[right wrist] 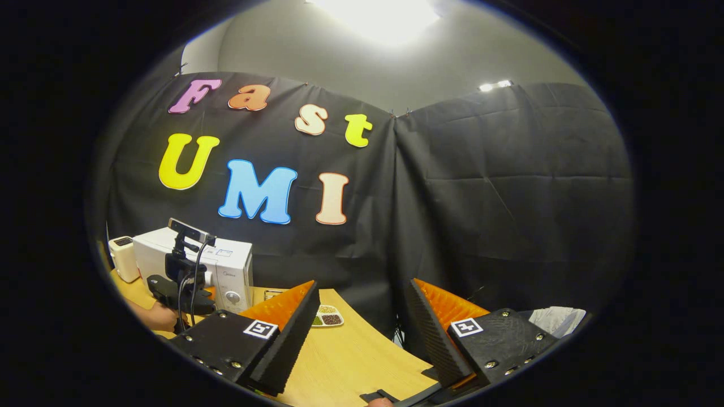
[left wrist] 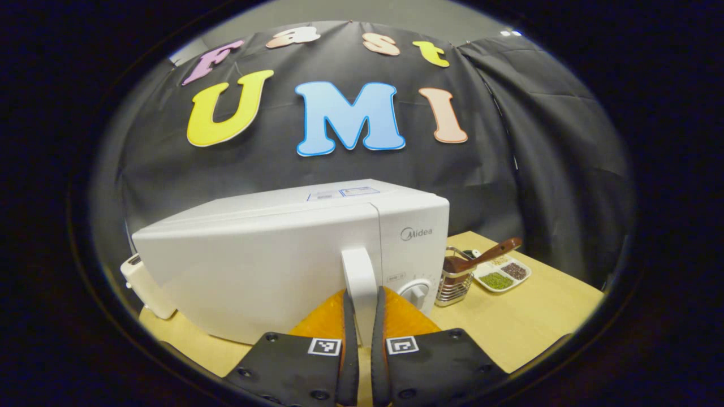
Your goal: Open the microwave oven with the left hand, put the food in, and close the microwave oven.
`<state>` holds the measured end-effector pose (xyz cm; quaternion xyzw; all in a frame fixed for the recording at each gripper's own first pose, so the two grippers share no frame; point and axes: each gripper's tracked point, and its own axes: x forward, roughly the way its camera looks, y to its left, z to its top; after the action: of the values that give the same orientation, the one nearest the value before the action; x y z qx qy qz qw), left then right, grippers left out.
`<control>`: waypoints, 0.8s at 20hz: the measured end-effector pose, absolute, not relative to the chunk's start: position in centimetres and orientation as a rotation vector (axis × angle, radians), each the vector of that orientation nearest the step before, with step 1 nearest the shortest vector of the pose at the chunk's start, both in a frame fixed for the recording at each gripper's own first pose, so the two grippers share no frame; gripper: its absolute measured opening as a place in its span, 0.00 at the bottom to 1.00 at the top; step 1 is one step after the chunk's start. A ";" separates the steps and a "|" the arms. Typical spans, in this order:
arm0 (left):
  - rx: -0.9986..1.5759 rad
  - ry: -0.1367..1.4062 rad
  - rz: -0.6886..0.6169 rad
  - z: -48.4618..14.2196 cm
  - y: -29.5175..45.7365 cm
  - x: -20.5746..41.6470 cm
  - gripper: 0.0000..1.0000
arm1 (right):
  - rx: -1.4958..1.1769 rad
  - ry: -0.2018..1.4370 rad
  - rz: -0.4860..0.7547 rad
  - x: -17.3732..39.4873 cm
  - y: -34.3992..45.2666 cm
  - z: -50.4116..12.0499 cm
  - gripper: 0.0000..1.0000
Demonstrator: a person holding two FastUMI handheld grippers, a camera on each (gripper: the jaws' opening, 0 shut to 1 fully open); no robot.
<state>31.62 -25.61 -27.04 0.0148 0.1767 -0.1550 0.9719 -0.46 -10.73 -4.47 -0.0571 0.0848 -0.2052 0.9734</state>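
My left gripper (left wrist: 362,299) is clamped on the microwave door handle (left wrist: 360,271), one finger pressing each side of the white vertical bar. Door (left wrist: 260,271) looks swung slightly out from the microwave (left wrist: 413,232) body, so I'd call opening just begun, not finished. Cavity not visible yet.

Right gripper (right wrist: 362,328) hangs spread wide, nothing between its fingers, over the wooden table (right wrist: 350,362), well apart from the microwave. In the right gripper view I see the left gripper at the oven front.

Food: can't tell which item it is. A divided dish (left wrist: 502,275) of grains and a wire holder with a spoon (left wrist: 481,257) sit just right of the oven.

Left to do: finish opening, load food, close.
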 end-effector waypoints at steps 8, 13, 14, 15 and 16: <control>0.038 0.331 -0.300 -26.3 -24.5 27.6 0.14 | -0.095 0.160 -0.372 0.6 -11.9 -4.4 0.95; 0.059 0.345 -0.332 -26.2 -23.0 24.1 0.14 | -0.066 0.141 -0.291 1.2 -10.5 -4.5 0.95; 0.065 0.342 -0.327 -26.0 -22.6 23.3 0.13 | -0.062 0.137 -0.272 1.3 -10.1 -4.6 0.95; 0.068 0.343 -0.321 -25.9 -22.1 22.5 0.12 | -0.063 0.136 -0.250 1.4 -9.7 -4.7 0.95; 0.066 0.346 -0.313 -26.0 -21.6 21.5 0.13 | -0.064 0.134 -0.225 1.3 -9.3 -4.8 0.95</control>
<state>21.52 -21.61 -25.95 0.0326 0.1713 -0.1552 0.9724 1.34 -9.32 -4.82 -0.0318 0.0666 -0.1119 0.9910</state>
